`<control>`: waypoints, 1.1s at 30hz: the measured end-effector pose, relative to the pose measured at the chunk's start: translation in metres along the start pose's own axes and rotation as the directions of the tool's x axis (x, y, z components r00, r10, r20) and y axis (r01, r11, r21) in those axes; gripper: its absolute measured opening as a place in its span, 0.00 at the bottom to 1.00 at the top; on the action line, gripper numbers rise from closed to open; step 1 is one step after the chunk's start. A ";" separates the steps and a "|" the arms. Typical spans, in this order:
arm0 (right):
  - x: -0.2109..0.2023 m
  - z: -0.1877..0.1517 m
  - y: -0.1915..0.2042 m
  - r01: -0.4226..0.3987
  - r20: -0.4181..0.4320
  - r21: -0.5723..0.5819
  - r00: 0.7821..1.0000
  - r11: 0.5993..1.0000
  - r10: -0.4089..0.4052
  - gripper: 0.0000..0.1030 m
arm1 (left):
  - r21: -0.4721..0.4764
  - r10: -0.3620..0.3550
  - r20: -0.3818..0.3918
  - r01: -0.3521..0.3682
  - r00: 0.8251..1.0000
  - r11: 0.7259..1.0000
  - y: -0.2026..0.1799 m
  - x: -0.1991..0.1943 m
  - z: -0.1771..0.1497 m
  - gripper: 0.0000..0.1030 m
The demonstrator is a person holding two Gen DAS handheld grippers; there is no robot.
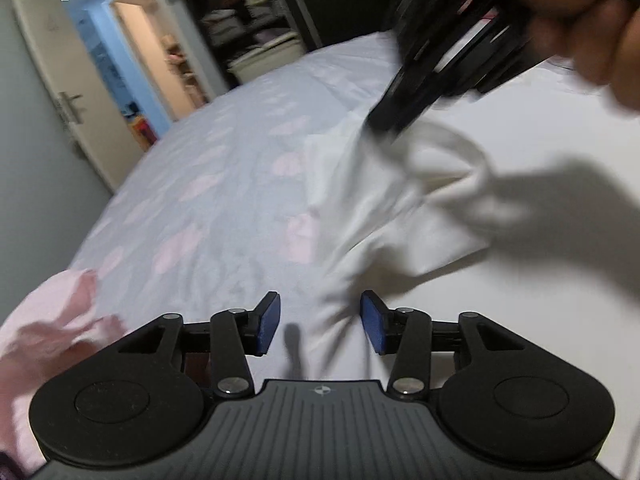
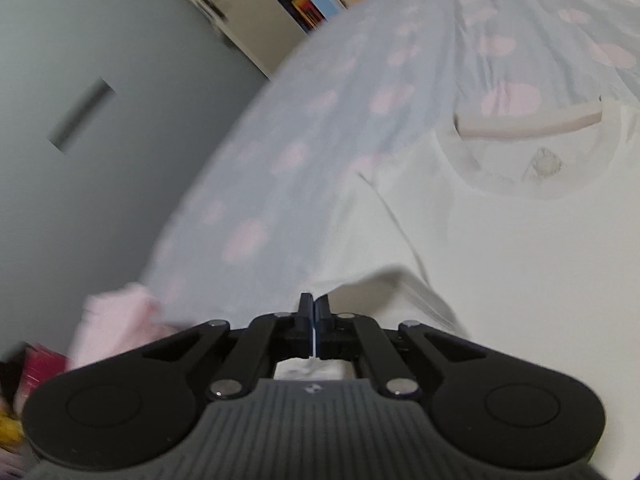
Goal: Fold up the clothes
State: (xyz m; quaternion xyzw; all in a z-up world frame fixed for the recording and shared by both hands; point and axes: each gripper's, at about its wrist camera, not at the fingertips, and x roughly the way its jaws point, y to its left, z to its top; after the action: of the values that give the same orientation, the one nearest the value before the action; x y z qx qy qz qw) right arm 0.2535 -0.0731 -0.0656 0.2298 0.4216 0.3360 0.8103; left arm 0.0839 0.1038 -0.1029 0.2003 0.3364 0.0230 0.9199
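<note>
Left tool [image 1: 320, 322]: bottom centre of the left wrist view, blue pads [image 1: 269, 322] spread wide, nothing between them, hovering over the near edge of the white garment [image 1: 400, 216]. Garment lies rumpled on the bed [image 1: 208, 200], centre to right of frame; bed sheet is pale blue with pink blotches. Pink garment [image 1: 48, 340] bunched at lower left, beside the left tool body, apart from the white one. Further back, upper right of the same view: right tool [image 1: 380, 122] angled down, tip pinching a raised ridge of the white garment near its neckline; a person's hand [image 1: 592, 20] wraps the handle at the top right corner, blurred. Far upper left: open door [image 1: 60, 92] and a lit doorway; shelves [image 1: 248, 24] with folded stacks at top centre, detail too blurred to read. Right wrist view: right tool [image 2: 315, 312] bottom centre, fingers pressed together with a thin white strip of fabric clamped between them and more white fabric bunched behind the pads. White garment [image 2: 500, 260] fills the right and lower centre; collar opening with a tag sits upper right. Bed sheet [image 2: 320, 100] runs centre to upper right. Pink garment [image 2: 116, 328] at lower left, off the white one. Grey wall upper left, door [image 2: 248, 20] at top centre.
</note>
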 end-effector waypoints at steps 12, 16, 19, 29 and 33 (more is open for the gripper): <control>-0.007 -0.037 -0.017 0.139 -0.250 -0.020 0.958 0.990 -0.139 0.05 | -0.054 0.038 -0.057 -0.041 0.998 0.998 0.011 -0.025 -0.002 0.44; -0.014 -0.038 -0.017 0.130 -0.284 -0.090 0.947 0.987 -0.151 0.09 | -0.039 -0.012 -0.011 0.012 1.000 0.999 0.017 -0.039 -0.005 0.44; -0.024 -0.025 -0.017 0.184 -0.154 -0.166 0.966 0.969 -0.210 0.31 | 0.019 -0.046 0.032 0.045 0.998 0.999 0.012 -0.045 -0.003 0.45; 0.015 -0.044 0.007 0.267 -0.007 -0.722 0.920 0.638 -0.392 0.29 | 0.169 -0.137 0.075 0.122 0.988 0.978 -0.013 -0.037 0.008 0.49; 0.027 -0.048 0.007 0.315 0.083 -0.774 0.910 0.549 -0.406 0.01 | 0.128 -0.141 0.012 0.139 0.990 0.982 -0.011 -0.016 0.007 0.49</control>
State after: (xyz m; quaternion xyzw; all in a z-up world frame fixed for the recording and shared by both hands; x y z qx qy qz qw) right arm 0.2221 -0.0442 -0.1019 -0.2496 0.3163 0.3216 0.8569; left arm 0.0747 0.0880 -0.0929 0.2344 0.3407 -0.0653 0.9081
